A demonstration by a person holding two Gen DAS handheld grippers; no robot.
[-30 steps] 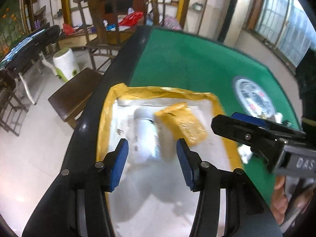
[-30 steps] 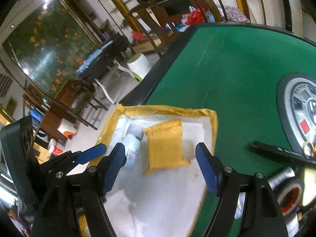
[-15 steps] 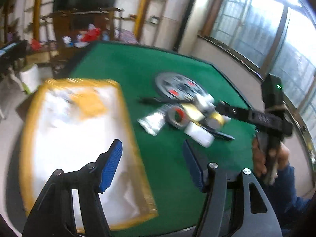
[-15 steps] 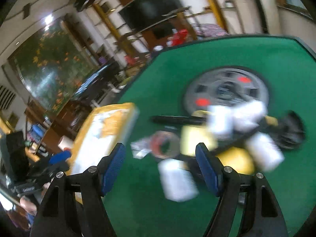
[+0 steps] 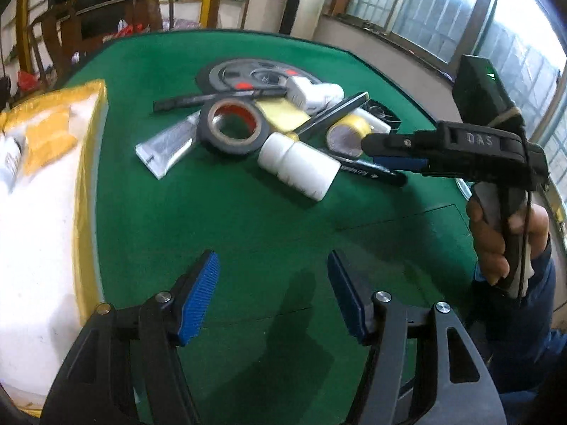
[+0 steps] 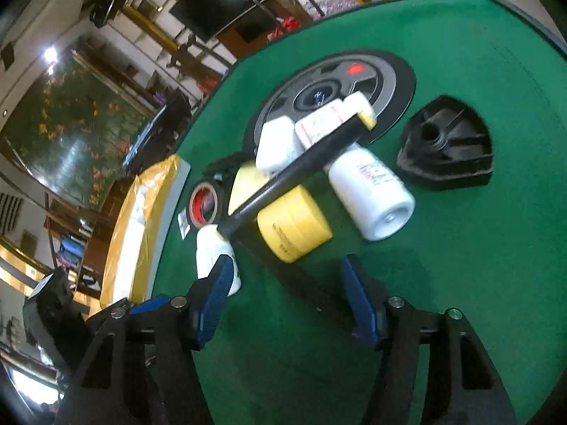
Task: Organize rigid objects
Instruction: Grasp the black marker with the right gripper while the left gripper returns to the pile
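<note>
1. From my left wrist view, my left gripper (image 5: 271, 292) hangs over bare green table (image 5: 248, 219), jaws apart with nothing between them; ahead lies the pile: a black tape roll (image 5: 232, 125) leaning on a silver tube (image 5: 166, 147), a white bottle (image 5: 299, 166) on its side just beside it, a black pen (image 5: 368, 171) running under my right gripper (image 5: 384, 150); the yellow-rimmed tray (image 5: 86, 177) sits at the left edge.

2. From my right wrist view, the right gripper's jaws are closing with only green felt between them; the white bottle (image 6: 214, 253) lies against the left pad; a yellow tape roll (image 6: 294, 221) sits just ahead, a long black stick (image 6: 294, 171) resting across it.
</note>
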